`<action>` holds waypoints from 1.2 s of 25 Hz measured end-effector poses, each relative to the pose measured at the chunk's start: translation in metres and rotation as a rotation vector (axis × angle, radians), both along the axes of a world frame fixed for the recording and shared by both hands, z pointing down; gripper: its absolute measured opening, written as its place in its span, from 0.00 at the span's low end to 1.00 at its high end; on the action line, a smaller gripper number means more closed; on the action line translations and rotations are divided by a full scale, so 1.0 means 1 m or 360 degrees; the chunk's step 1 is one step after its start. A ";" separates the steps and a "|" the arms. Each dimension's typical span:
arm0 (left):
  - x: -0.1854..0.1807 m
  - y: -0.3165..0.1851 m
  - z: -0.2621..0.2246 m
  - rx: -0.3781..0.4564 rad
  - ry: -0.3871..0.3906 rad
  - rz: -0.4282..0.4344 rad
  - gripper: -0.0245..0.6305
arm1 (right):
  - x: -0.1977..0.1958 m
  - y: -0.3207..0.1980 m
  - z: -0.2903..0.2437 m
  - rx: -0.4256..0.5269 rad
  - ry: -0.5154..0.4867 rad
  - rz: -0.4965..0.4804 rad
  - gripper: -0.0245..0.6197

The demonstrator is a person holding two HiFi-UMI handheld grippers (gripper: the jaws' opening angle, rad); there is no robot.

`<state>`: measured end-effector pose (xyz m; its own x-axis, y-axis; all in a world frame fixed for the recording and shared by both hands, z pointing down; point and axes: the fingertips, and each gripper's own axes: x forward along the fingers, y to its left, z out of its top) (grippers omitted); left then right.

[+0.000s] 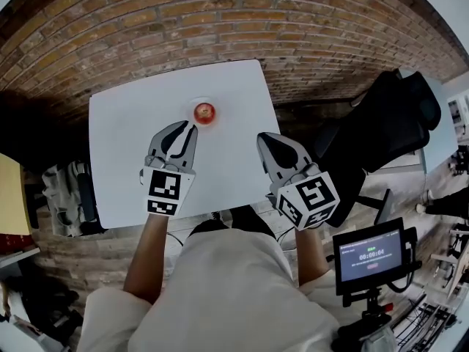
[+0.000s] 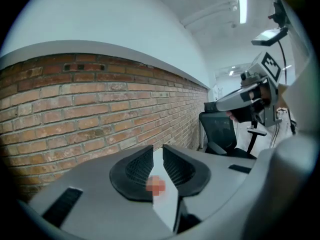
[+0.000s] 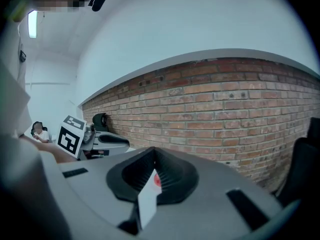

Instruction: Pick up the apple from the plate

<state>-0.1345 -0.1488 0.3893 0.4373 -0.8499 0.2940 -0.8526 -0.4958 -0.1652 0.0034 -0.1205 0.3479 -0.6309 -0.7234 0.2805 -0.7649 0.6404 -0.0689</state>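
A red apple [image 1: 204, 113] sits on a small pale plate [image 1: 204, 100] near the far edge of the white table [image 1: 124, 138]. My left gripper [image 1: 187, 126] hovers just short of the apple and a little to its left. Its jaws stand slightly apart, with nothing between the pads. Through that gap in the left gripper view [image 2: 157, 148] the apple [image 2: 156, 185] shows as a blurred red spot. My right gripper [image 1: 262, 136] is over the table's right part, jaws together and empty. In the right gripper view [image 3: 154, 150] the apple [image 3: 157, 180] peeks past the jaws.
A brick wall [image 1: 220, 20] runs behind the table's far edge. A black office chair [image 1: 388, 123] stands to the right of the table. A small screen on a stand [image 1: 370, 255] is at the lower right. Clutter lies on the floor at the left.
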 end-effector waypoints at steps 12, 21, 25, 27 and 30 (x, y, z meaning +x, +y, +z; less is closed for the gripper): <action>0.018 -0.074 0.053 -0.0197 -0.0044 0.0002 0.17 | 0.016 -0.069 0.046 -0.0159 0.0002 -0.0025 0.04; 0.023 -0.098 0.093 -0.0353 -0.0073 0.0043 0.29 | 0.015 -0.089 0.060 -0.0212 0.0031 -0.0055 0.04; 0.026 -0.110 0.115 -0.0437 -0.0100 0.0073 0.36 | 0.017 -0.095 0.067 -0.0235 0.0043 -0.0048 0.04; 0.028 -0.115 0.127 -0.0486 -0.0117 0.0094 0.38 | 0.018 -0.099 0.071 -0.0250 0.0048 -0.0039 0.04; 0.028 -0.121 0.143 -0.0551 -0.0142 0.0113 0.42 | 0.021 -0.103 0.076 -0.0267 0.0060 -0.0034 0.04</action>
<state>-0.1060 -0.2699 0.5327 0.4514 -0.6615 0.5988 -0.8038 -0.5929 -0.0490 0.0244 -0.2232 0.4239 -0.6324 -0.6511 0.4197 -0.7554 0.6384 -0.1479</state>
